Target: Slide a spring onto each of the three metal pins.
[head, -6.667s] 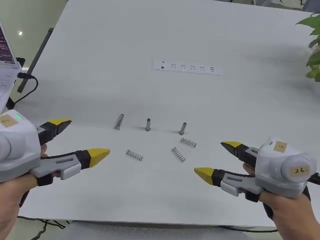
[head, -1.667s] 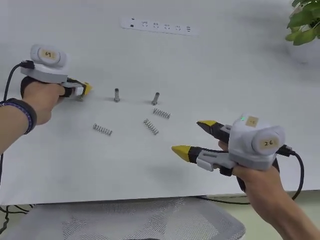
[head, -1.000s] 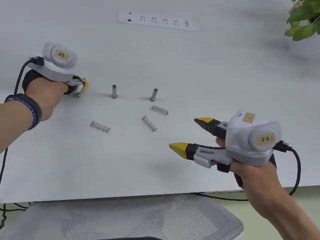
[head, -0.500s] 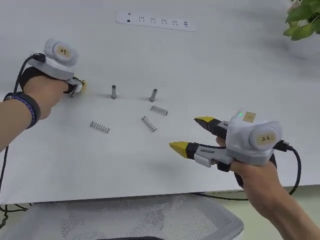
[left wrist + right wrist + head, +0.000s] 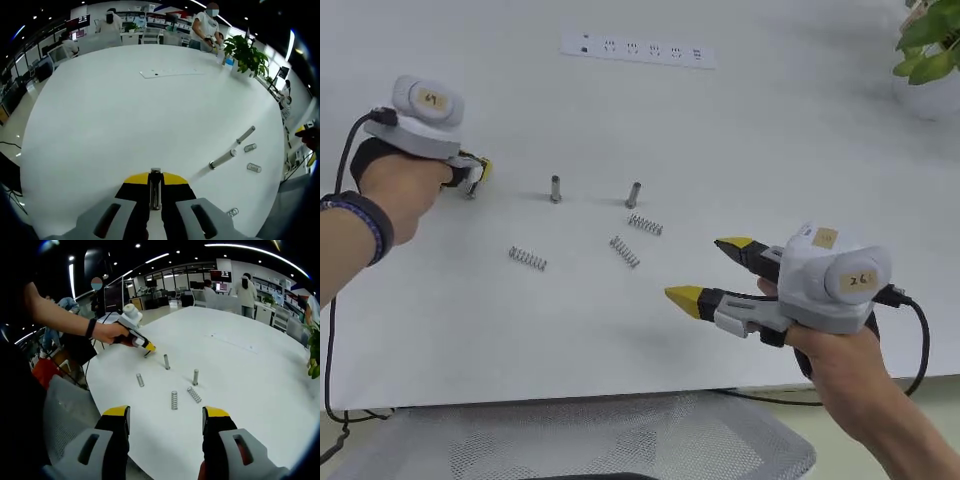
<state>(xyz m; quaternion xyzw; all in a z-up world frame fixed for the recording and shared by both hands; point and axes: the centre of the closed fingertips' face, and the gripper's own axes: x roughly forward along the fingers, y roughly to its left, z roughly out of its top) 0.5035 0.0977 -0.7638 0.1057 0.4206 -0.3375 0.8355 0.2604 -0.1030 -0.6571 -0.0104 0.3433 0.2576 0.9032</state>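
Two bare metal pins point(image 5: 555, 188) point(image 5: 634, 194) stand upright on the white table point(image 5: 770, 140). Three loose springs point(image 5: 527, 259) point(image 5: 624, 251) point(image 5: 644, 224) lie just in front of them. My left gripper point(image 5: 475, 172) is at the far left of the row, shut on the third pin point(image 5: 156, 187), which sticks out between its yellow tips. In the left gripper view the two bare pins point(image 5: 222, 158) point(image 5: 245, 134) lie off to the right. My right gripper point(image 5: 710, 270) hovers open near the table's front edge, right of the springs, with nothing between its fingers. The right gripper view has the pins point(image 5: 166, 361) point(image 5: 195, 376) and springs point(image 5: 174, 400) ahead.
A white power strip point(image 5: 638, 49) lies at the back of the table. A green plant point(image 5: 930, 40) stands at the back right corner. A mesh chair point(image 5: 580, 440) sits below the front edge. Cables trail from both grippers.
Since the first frame my left gripper has travelled to the leftmost pin and shut on it. Over the last second both grippers stay almost still; the view has shifted slightly.
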